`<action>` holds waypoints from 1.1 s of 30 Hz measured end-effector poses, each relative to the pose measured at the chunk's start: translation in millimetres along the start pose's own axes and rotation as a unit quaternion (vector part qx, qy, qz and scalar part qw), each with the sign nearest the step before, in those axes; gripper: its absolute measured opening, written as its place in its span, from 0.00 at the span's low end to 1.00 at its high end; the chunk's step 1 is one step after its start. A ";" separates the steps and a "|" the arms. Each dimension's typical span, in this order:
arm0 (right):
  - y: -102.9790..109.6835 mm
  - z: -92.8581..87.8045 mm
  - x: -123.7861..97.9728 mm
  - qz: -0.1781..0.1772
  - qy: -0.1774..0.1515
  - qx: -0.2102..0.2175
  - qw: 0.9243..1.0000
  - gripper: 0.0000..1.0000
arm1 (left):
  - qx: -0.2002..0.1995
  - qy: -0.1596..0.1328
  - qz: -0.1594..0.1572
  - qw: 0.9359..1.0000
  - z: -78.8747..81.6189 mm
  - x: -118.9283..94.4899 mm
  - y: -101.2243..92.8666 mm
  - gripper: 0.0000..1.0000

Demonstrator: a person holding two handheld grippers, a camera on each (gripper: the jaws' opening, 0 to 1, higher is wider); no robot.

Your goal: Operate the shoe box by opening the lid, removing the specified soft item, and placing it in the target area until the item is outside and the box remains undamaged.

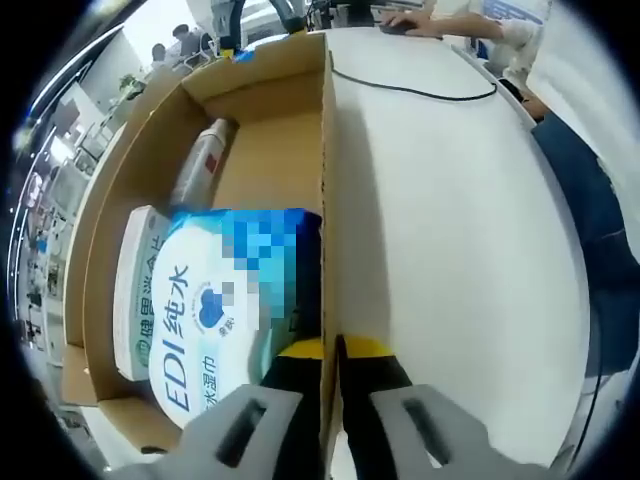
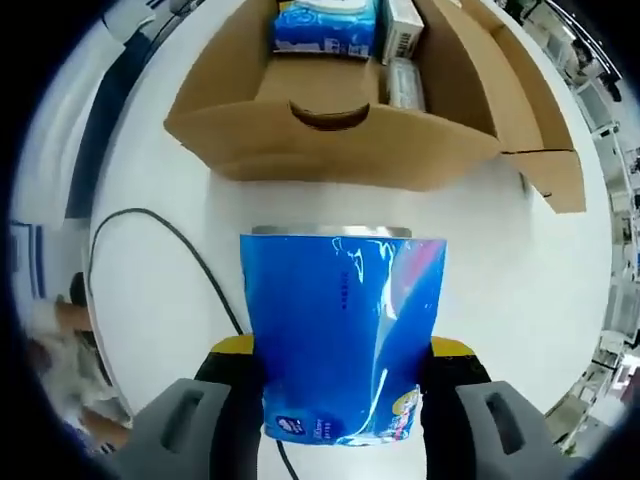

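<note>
The brown shoe box (image 1: 326, 150) lies open on the white table. My left gripper (image 1: 332, 350) is shut on its right side wall, one jaw inside and one outside. Inside the box, a white and blue wet-wipes pack (image 1: 215, 320) rests next to a white carton (image 1: 135, 290), with a silver spray can (image 1: 200, 165) further in. My right gripper (image 2: 340, 350) is shut on a soft blue foil pack (image 2: 340, 320), held over the table in front of the box (image 2: 330, 140). In the right gripper view the box holds a wipes pack (image 2: 325, 25), a white carton (image 2: 402, 25) and a can (image 2: 402, 80).
A black cable (image 1: 410, 88) runs across the white table (image 1: 450, 250) and curves past the blue pack (image 2: 170, 235). The box's flap (image 2: 545, 170) juts out to the right. A person in blue (image 1: 590, 200) stands at the table edge; hands (image 1: 440, 20) rest at its far end.
</note>
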State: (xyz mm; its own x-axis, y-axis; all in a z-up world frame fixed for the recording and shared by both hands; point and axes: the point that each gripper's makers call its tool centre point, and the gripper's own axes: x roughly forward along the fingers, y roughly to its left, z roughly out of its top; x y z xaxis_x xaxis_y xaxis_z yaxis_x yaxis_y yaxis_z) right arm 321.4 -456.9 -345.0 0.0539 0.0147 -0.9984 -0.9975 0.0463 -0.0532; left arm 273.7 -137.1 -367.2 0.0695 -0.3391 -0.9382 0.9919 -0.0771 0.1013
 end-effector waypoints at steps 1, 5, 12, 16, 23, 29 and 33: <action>-0.1 1.5 -1.3 0.001 0.001 0.000 1.000 0.62 | 0.000 0.000 0.000 1.000 0.0 -0.3 0.0 0.01; -1.1 0.9 0.2 0.003 0.002 0.002 1.000 0.62 | 0.000 -0.001 -0.001 1.000 0.2 -0.3 0.1 0.01; 0.0 -0.3 1.6 0.007 0.009 0.003 1.000 0.64 | -0.001 0.000 -0.001 1.000 0.7 -0.3 0.2 0.01; 0.1 -0.7 2.7 0.004 0.008 0.003 1.000 0.65 | -0.002 0.001 -0.002 1.000 0.7 0.6 0.4 0.01; -0.4 0.2 5.0 -0.001 0.011 0.002 1.000 0.68 | -0.001 0.000 -0.002 1.000 0.4 0.8 0.6 0.01; -1.3 0.4 1.6 -0.002 0.000 0.014 1.000 0.74 | -0.001 0.000 -0.003 1.000 0.2 0.6 0.5 0.01; -9.6 -0.1 -7.8 -0.020 -0.016 0.033 0.999 0.77 | -0.001 0.001 -0.003 1.000 0.5 0.2 0.4 0.01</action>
State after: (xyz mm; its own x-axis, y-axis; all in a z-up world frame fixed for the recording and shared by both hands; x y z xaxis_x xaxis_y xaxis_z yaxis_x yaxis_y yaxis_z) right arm 330.5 -457.6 -336.7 0.0961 0.0439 -0.9944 -0.9894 0.1133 -0.0906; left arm 274.1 -137.7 -367.2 0.0632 -0.3376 -0.9392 0.9926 -0.0766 0.0943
